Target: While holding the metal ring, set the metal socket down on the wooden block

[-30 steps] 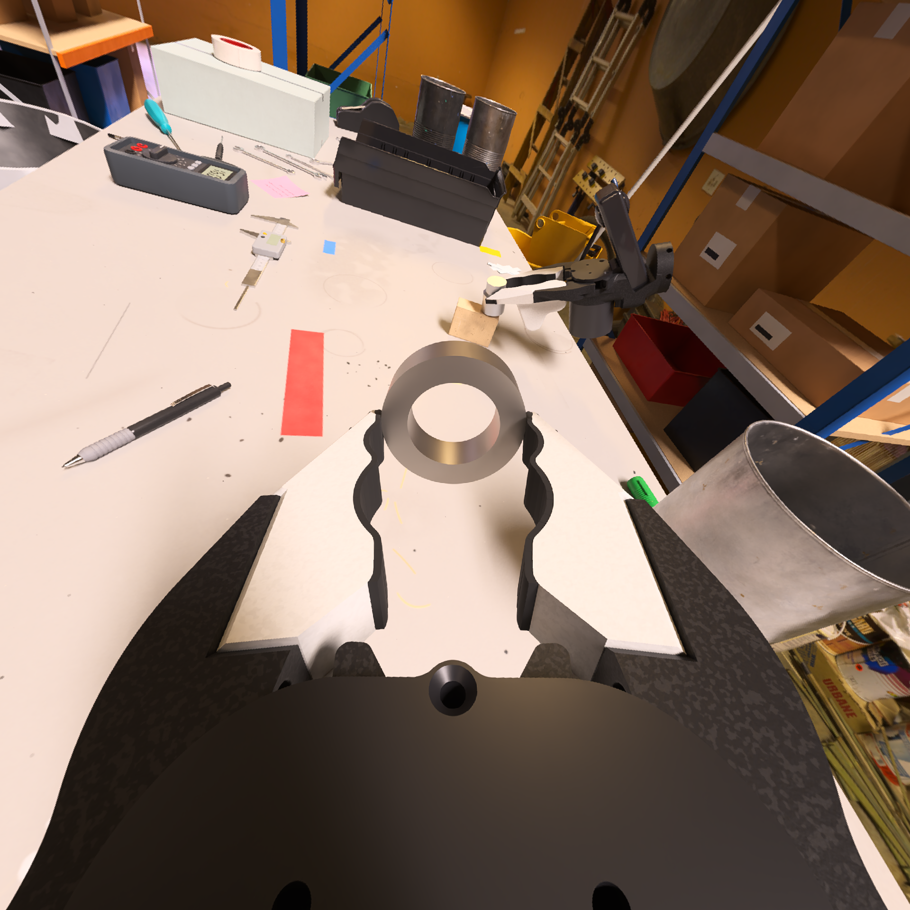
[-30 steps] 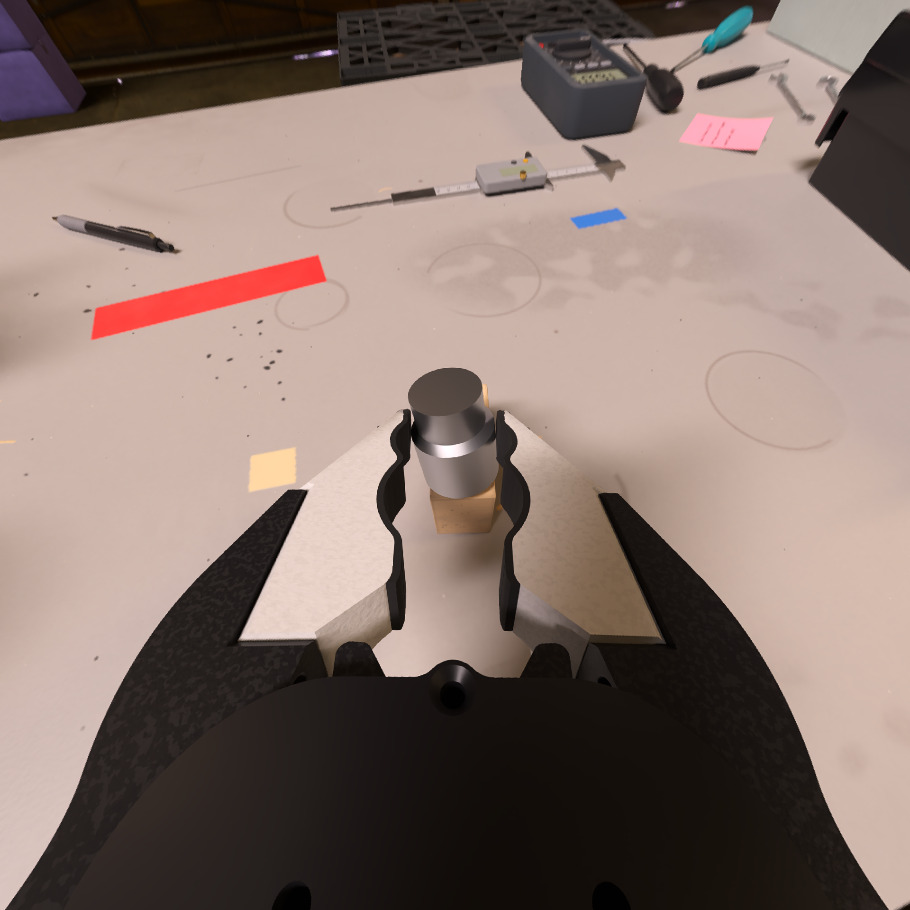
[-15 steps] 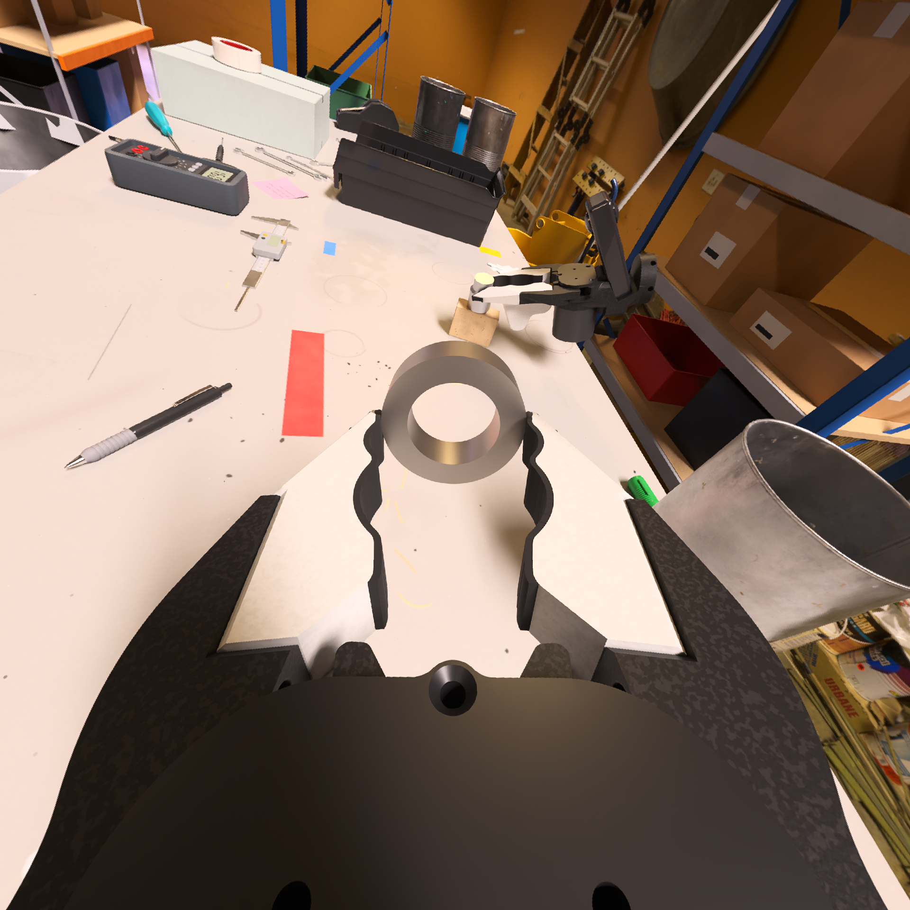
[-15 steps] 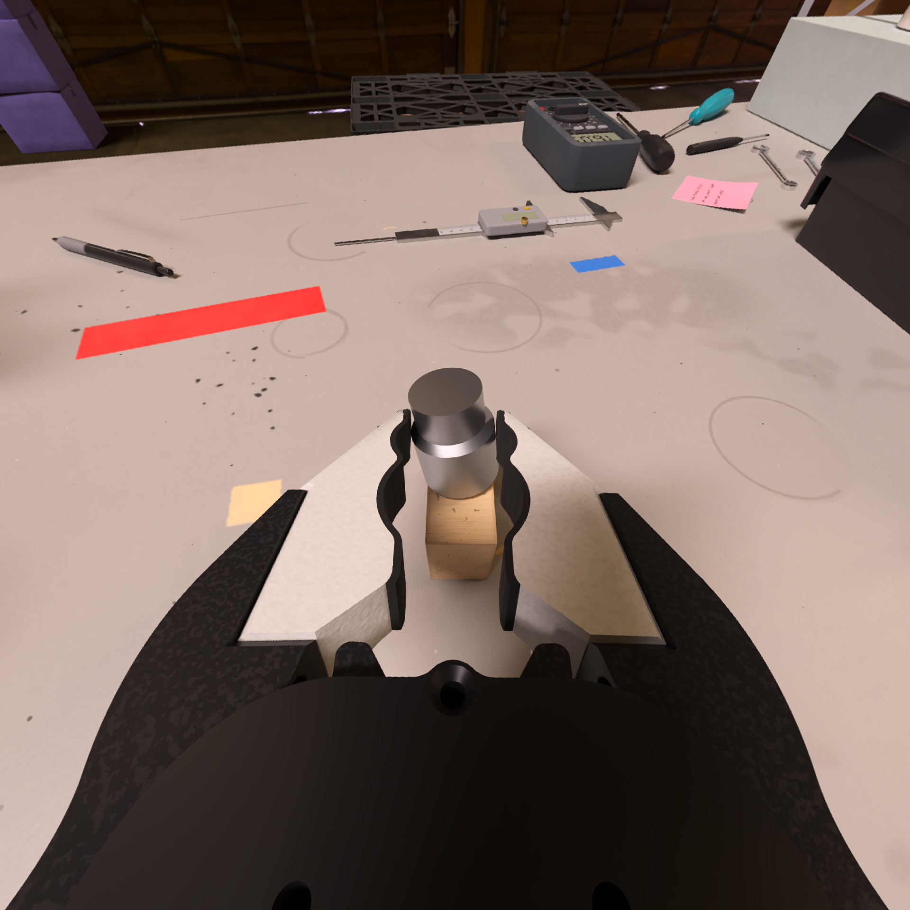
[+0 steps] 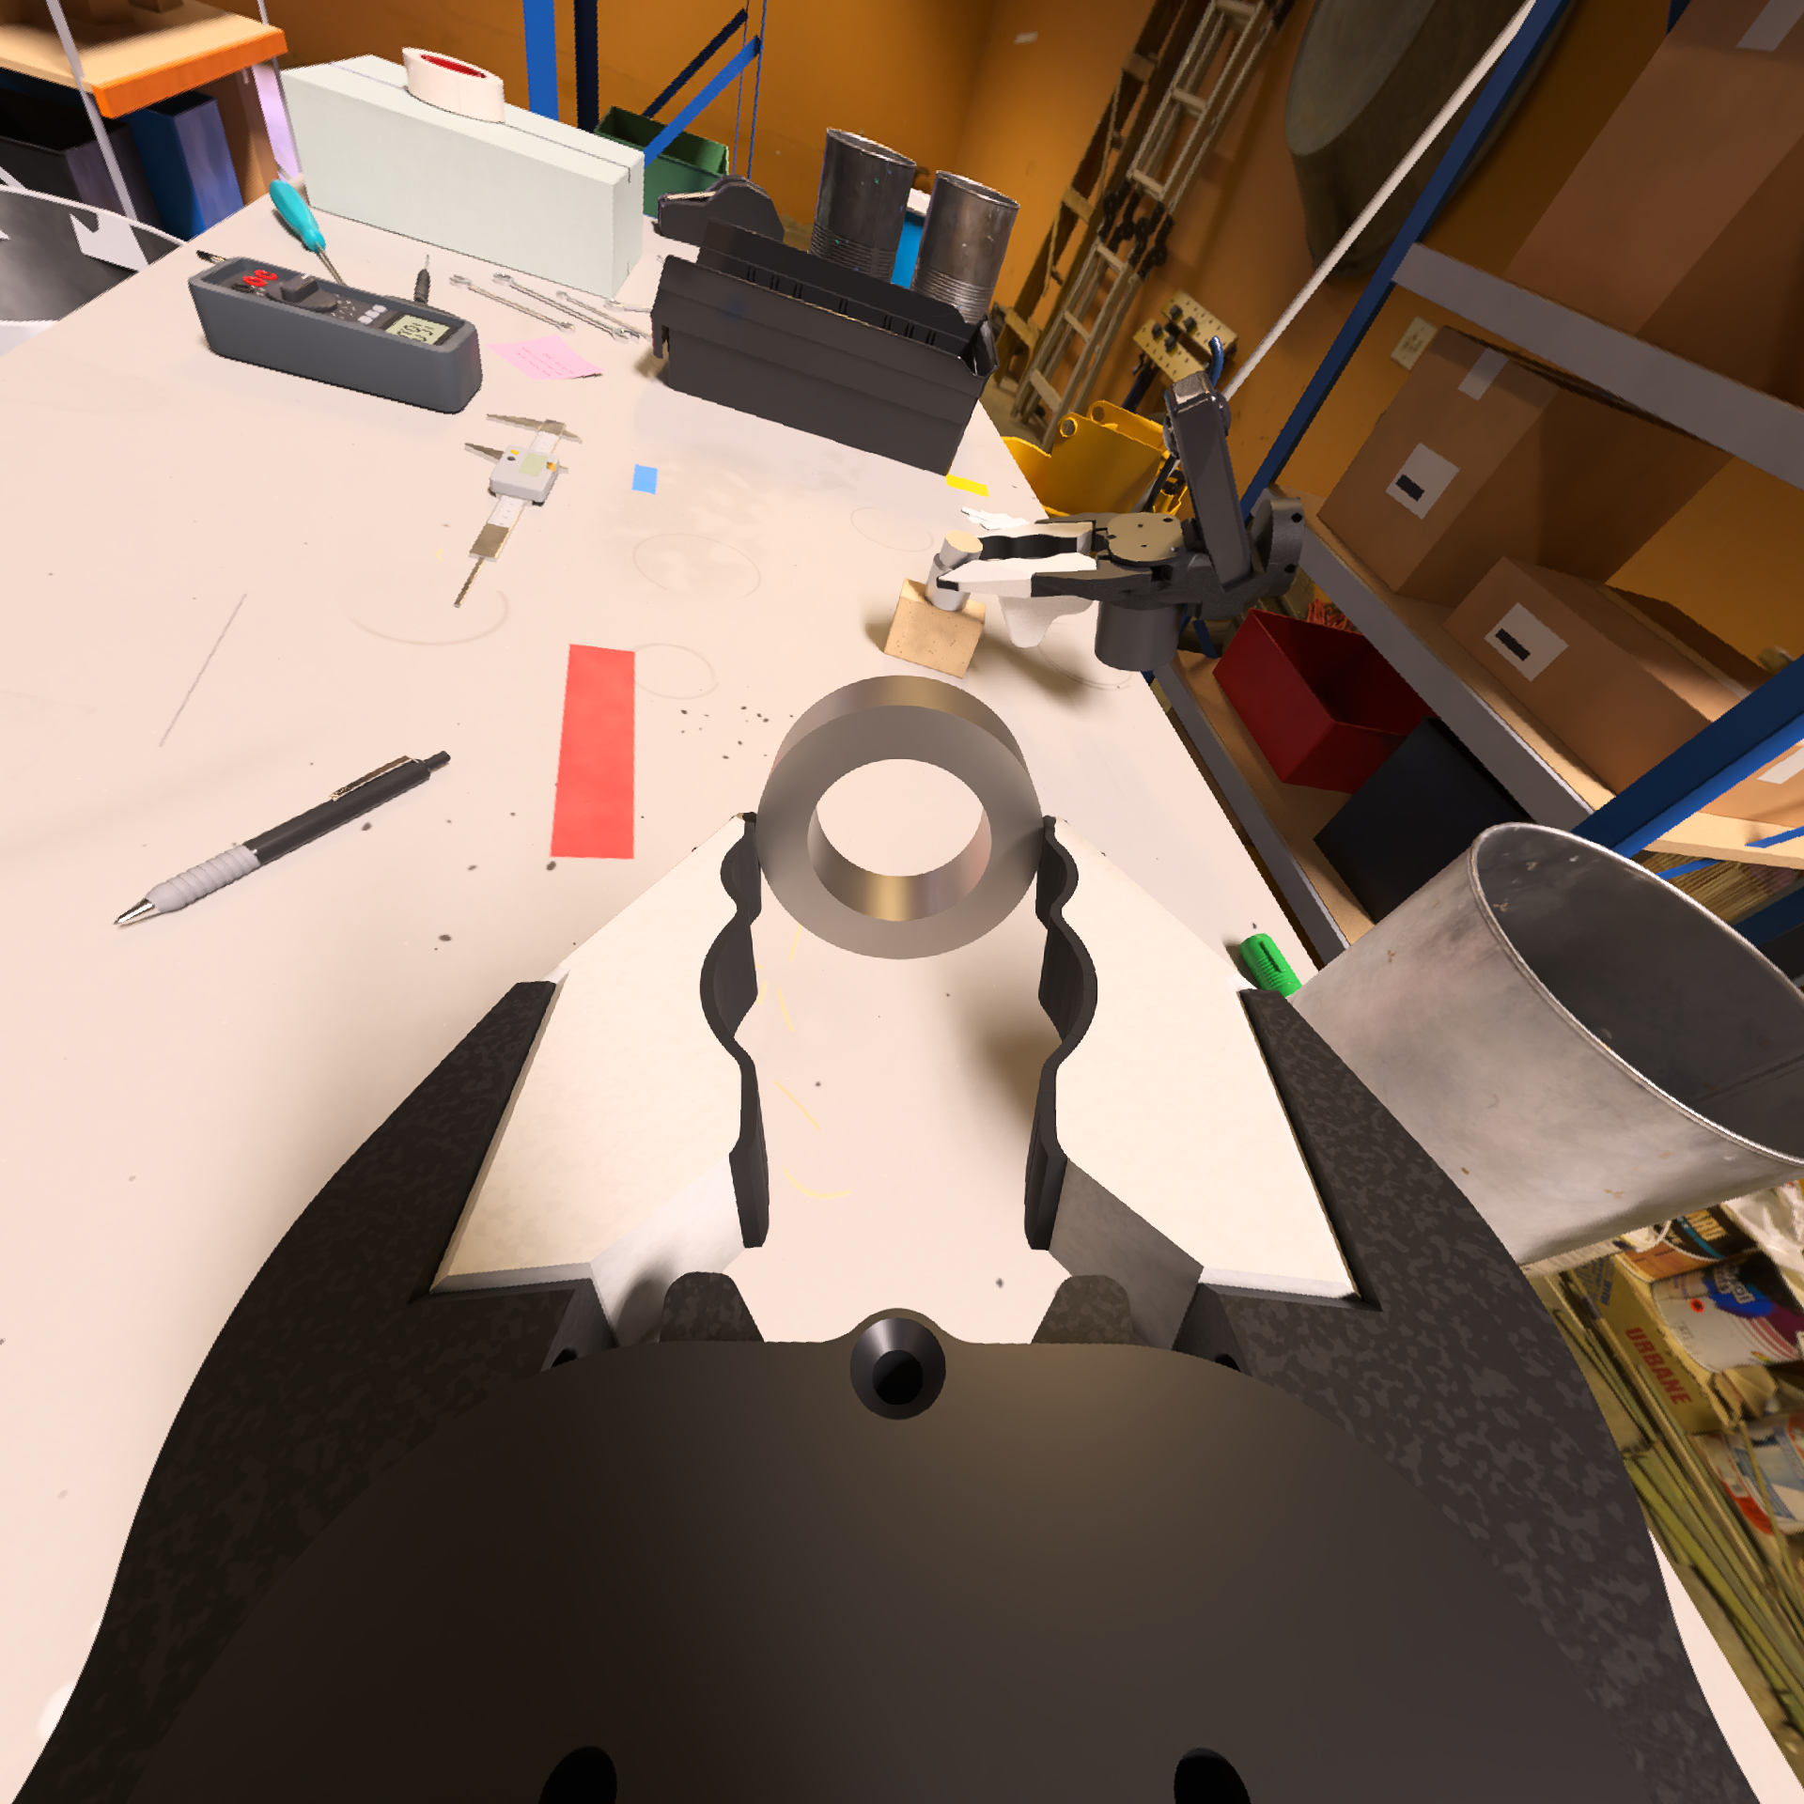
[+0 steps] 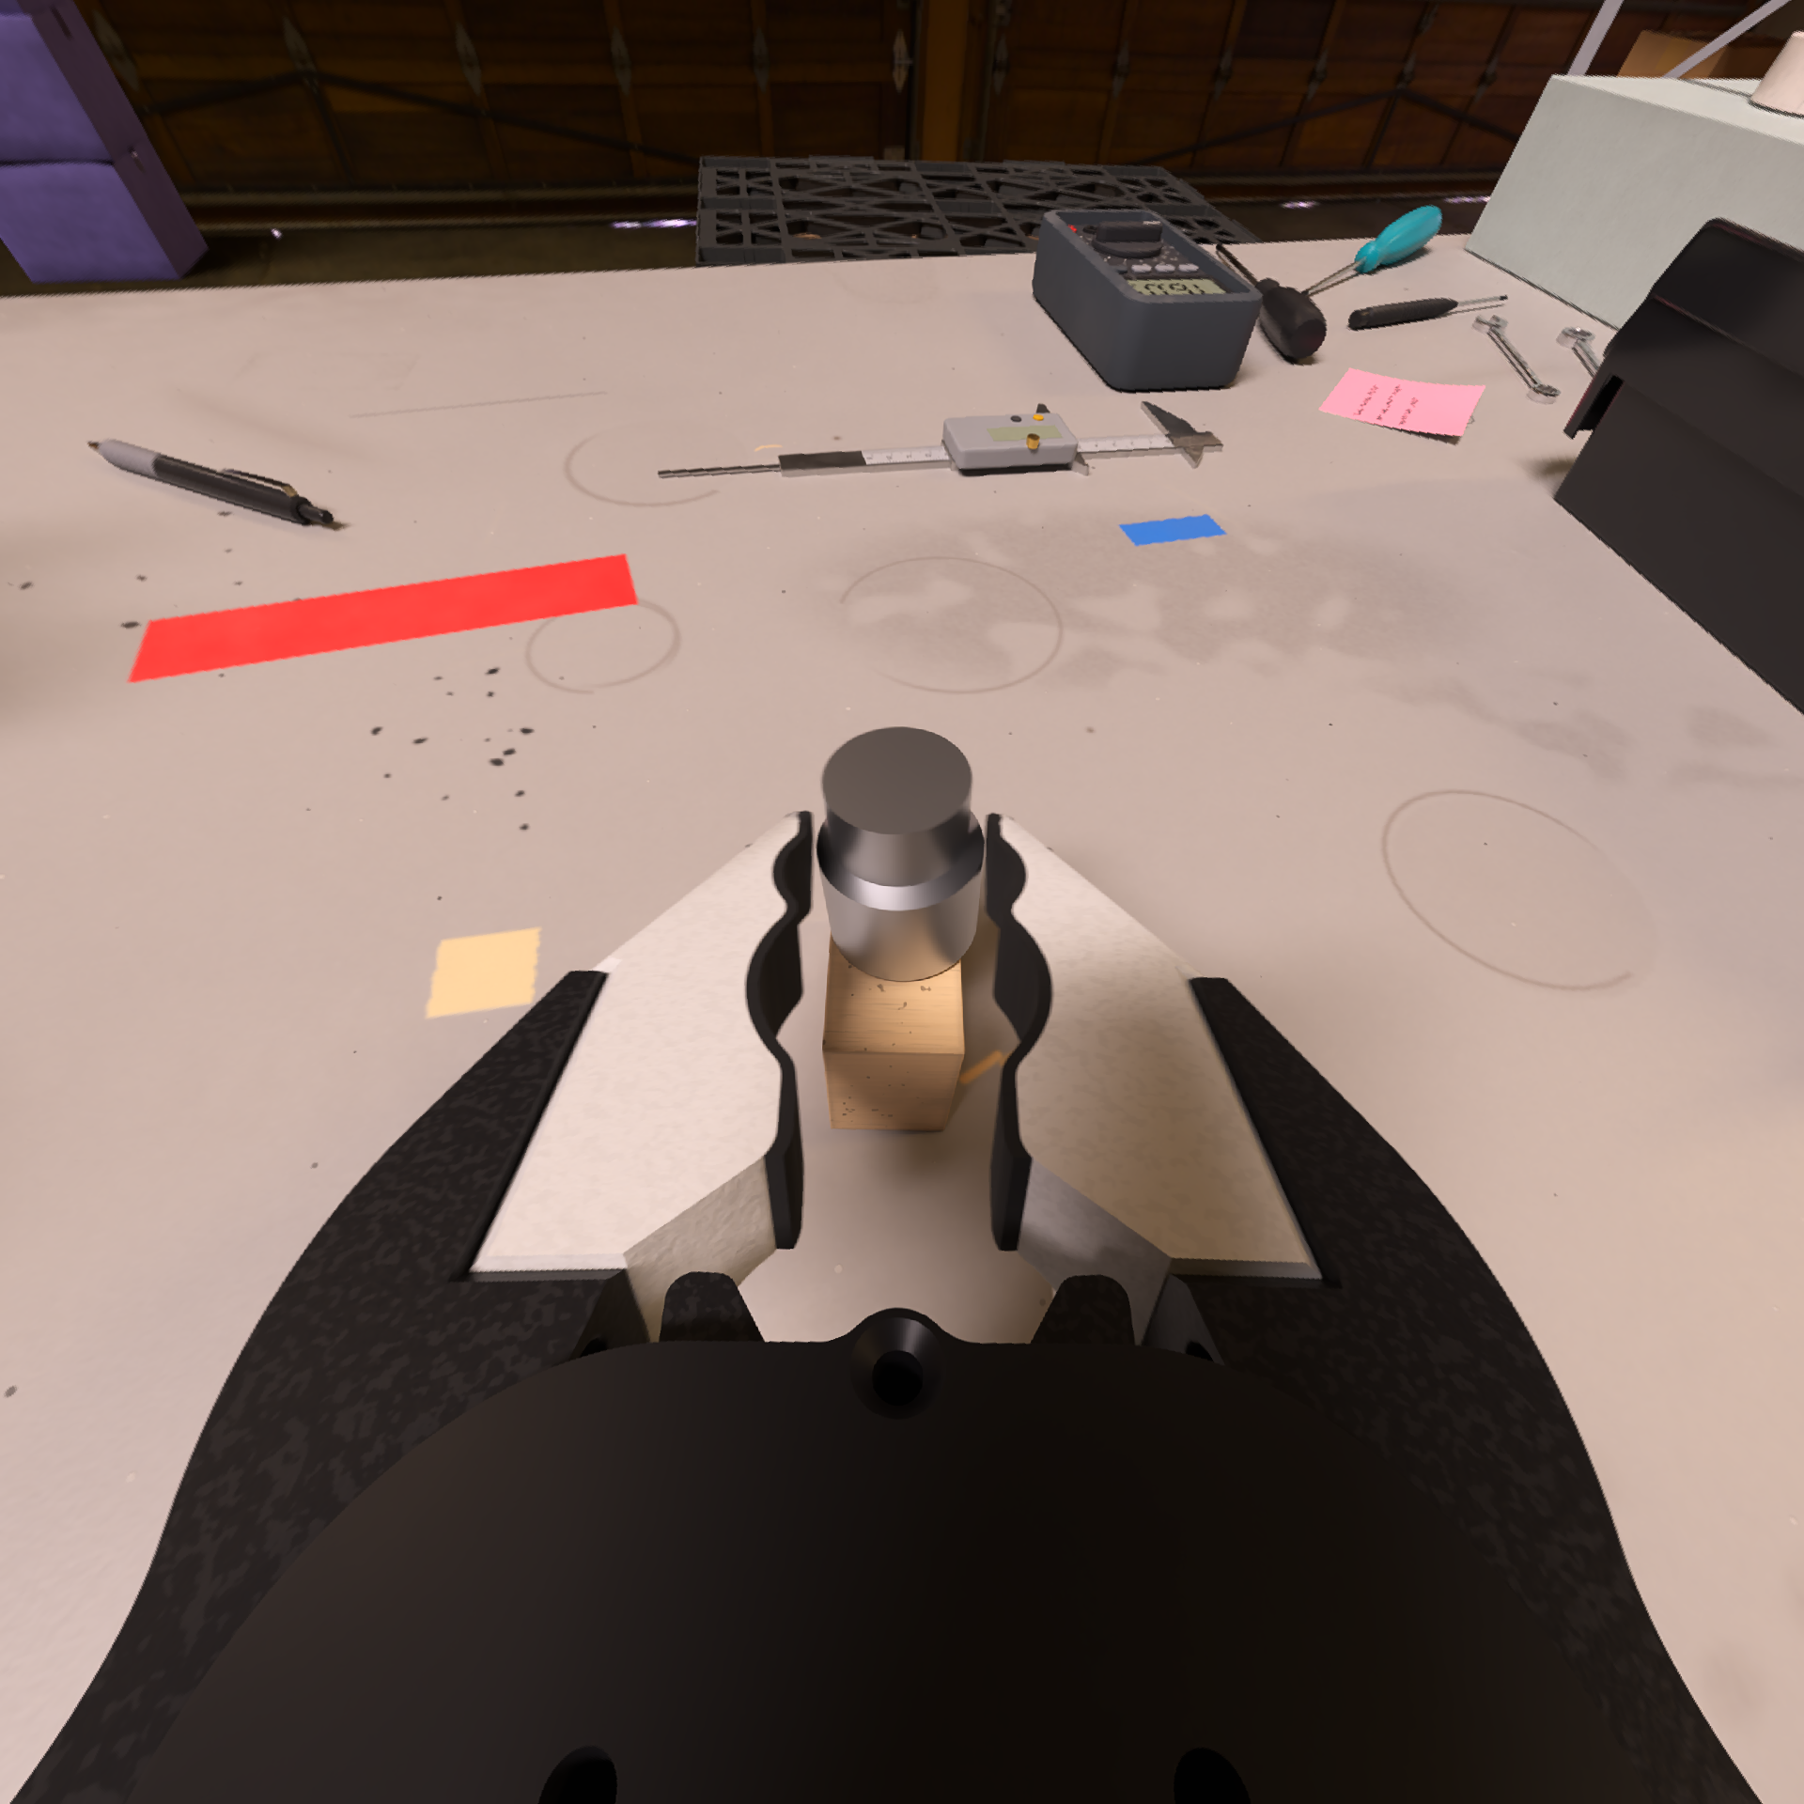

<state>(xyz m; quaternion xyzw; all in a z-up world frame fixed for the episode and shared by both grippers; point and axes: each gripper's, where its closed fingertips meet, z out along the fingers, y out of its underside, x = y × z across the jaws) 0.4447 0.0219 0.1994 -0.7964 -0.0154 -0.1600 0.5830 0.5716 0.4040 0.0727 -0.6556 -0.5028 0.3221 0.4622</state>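
Observation:
My left gripper (image 5: 898, 830) is shut on the metal ring (image 5: 898, 708) and holds it upright above the table. My right gripper (image 6: 898, 830) is shut on the metal socket (image 6: 898, 869), a short stepped steel cylinder held upright. The wooden block (image 6: 890, 1059) stands on the table right under the socket. The socket's base meets the block's top; I cannot tell if it rests there. In the left wrist view the right gripper (image 5: 952, 571) holds the socket (image 5: 949, 558) level over the block (image 5: 932, 630), near the table's right edge.
A red tape strip (image 6: 381, 615), pen (image 6: 210, 481), caliper (image 6: 976, 447), grey meter (image 6: 1142, 303) and black bin (image 5: 820, 356) lie on the table beyond the block. A metal bucket (image 5: 1562, 1054) stands past the right table edge (image 5: 1230, 781), beside the left gripper.
The right gripper has tilted level and come down with the socket, so more of the block shows beneath it. The left gripper and ring have not moved.

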